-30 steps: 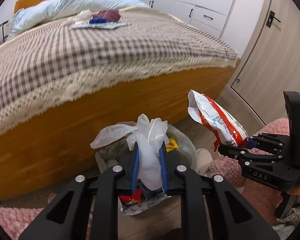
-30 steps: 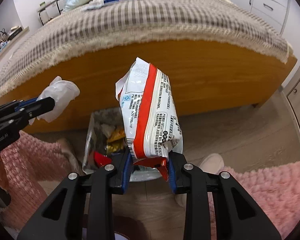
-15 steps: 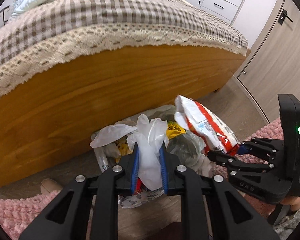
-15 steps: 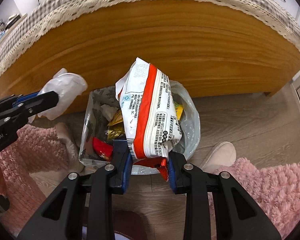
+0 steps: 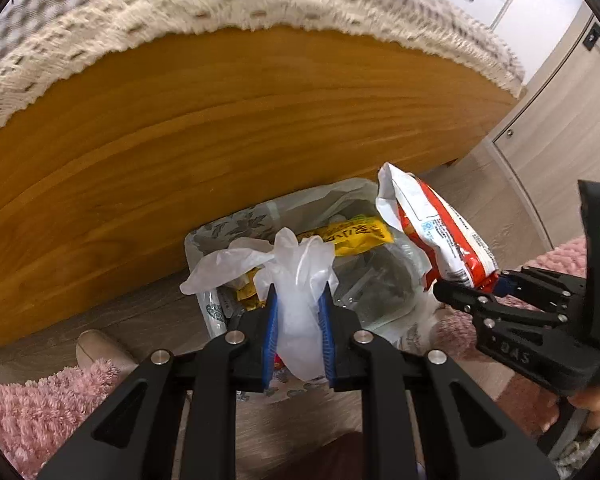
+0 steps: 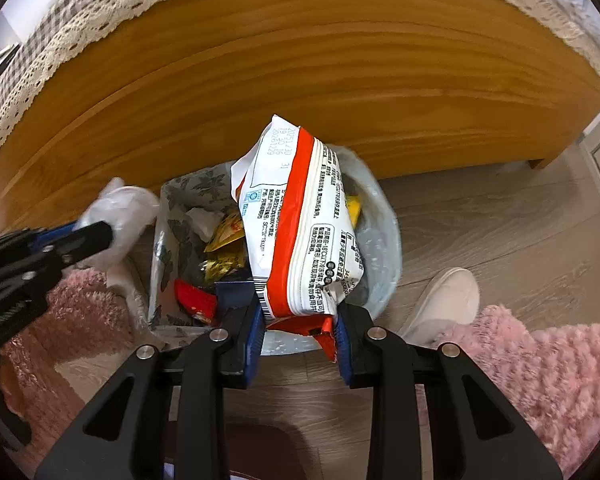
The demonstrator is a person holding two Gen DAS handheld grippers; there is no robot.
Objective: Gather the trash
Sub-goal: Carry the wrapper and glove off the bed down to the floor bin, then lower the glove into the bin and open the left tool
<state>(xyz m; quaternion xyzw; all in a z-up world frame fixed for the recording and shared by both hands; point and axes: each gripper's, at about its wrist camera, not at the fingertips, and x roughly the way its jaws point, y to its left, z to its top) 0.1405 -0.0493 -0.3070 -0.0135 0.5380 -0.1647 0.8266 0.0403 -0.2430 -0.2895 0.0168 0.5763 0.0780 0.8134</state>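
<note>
A thin white plastic glove (image 5: 296,280) is clamped between the blue pads of my left gripper (image 5: 297,300), which is shut on it and hangs over the trash bin (image 5: 236,224). A white and red snack bag (image 6: 304,220) stands up from my right gripper (image 6: 300,312), shut on its lower end, also above the trash bin (image 6: 384,240). The bin is lined with a clear bag and holds yellow and red wrappers. In the left wrist view the snack bag (image 5: 436,228) and right gripper (image 5: 468,284) sit at the bin's right side. In the right wrist view the glove (image 6: 116,212) and left gripper (image 6: 88,236) sit at its left.
The orange wooden bed frame (image 5: 220,120) rises just behind the bin, with a lace-edged checked bedspread (image 5: 140,12) above it. Pink fluffy rugs (image 6: 540,380) lie on the wooden floor either side. A white slipper (image 6: 444,300) rests right of the bin. A closet door (image 5: 560,92) stands at right.
Both grippers have sunk toward the bin and tilted further down, each still holding its item. The bed top has slid out of sight and the bin now fills more of each view.
</note>
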